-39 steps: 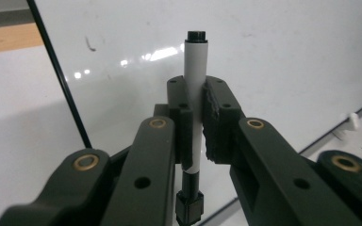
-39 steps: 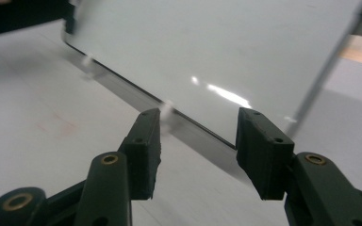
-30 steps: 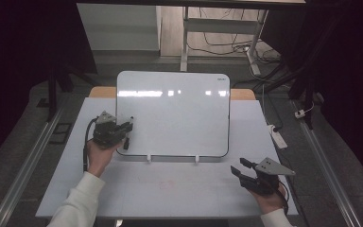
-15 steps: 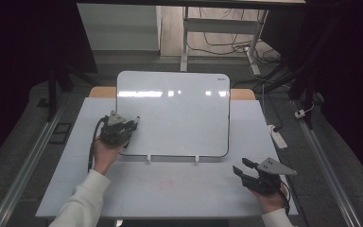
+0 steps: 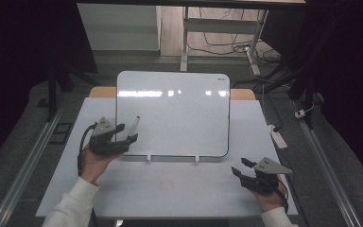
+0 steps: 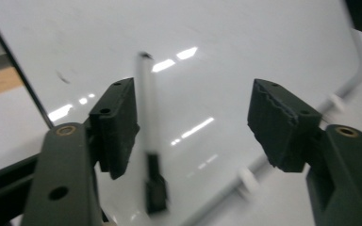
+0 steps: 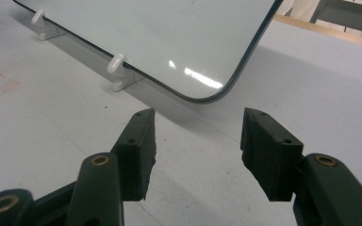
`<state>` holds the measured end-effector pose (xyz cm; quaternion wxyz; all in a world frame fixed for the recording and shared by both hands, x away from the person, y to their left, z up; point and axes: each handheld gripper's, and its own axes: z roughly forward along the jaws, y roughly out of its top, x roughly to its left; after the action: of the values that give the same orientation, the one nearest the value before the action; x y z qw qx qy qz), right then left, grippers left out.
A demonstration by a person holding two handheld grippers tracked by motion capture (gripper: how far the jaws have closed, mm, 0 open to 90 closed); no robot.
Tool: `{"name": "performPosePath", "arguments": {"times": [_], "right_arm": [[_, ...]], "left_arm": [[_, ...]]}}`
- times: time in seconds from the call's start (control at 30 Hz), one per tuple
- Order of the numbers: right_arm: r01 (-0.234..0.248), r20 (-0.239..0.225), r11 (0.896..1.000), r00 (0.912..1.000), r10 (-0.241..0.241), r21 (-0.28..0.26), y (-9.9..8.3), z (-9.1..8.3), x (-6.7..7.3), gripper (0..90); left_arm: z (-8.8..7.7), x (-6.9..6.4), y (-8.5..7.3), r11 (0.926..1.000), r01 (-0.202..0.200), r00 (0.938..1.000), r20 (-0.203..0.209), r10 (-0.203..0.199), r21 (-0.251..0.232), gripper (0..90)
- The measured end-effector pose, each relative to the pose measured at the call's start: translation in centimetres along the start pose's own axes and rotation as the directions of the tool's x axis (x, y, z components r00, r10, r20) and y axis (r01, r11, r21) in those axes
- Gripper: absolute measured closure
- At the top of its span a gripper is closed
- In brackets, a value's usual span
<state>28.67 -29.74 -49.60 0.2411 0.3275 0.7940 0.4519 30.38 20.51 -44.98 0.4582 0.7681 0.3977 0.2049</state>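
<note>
A white whiteboard [image 5: 175,113] leans back on two small white feet [image 5: 149,158] on the white table [image 5: 170,189]. A white marker [image 5: 133,125] with a dark end rests against the board near its lower left corner. My left gripper [image 5: 128,137] is at that corner, open, with the blurred marker [image 6: 148,141] between its jaws, nearer the left jaw and untouched by either. The left gripper [image 6: 193,94] faces the board [image 6: 226,52]. My right gripper [image 5: 239,168] hovers open over bare table, right of the board's lower right corner [image 7: 207,94]. Nothing is between the right gripper's [image 7: 198,122] jaws.
A white power strip [image 5: 278,137] lies at the table's right edge. Metal rails run along both sides of the table. A faint reddish stain [image 7: 2,84] marks the table in front of the board. One board foot [image 7: 118,66] stands just ahead of the right gripper.
The left gripper has shifted slightly right and toward the person along the board's lower left edge, and the marker now shows in front of it. The right gripper has barely moved.
</note>
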Motion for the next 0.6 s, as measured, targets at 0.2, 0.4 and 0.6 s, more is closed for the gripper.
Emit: {"name": "performPosePath", "arguments": {"times": [0.2, 0.4, 0.6], "right_arm": [[0.039, -0.007, 0.999, 0.9992, -0.039, 0.013, -0.2, 0.4, -0.1, 42.8], [0.062, -0.003, 0.998, 0.9981, -0.062, 0.010, -0.6, 0.3, -0.6, 41.0], [0.062, 0.009, 0.998, 0.9980, -0.063, 0.007, -1.0, 0.2, -1.1, 39.6]], "left_arm": [[-2.2, -1.4, -3.2, 0.9985, 0.005, 0.9981, 0.062, -0.008, 0.054, 26.5], [-3.4, -1.5, -6.7, 0.9946, 0.038, 0.9965, 0.071, -0.045, 0.097, 23.6], [-3.8, -1.3, -7.9, 0.9934, 0.049, 0.9948, 0.083, -0.058, 0.104, 23.5]]}}
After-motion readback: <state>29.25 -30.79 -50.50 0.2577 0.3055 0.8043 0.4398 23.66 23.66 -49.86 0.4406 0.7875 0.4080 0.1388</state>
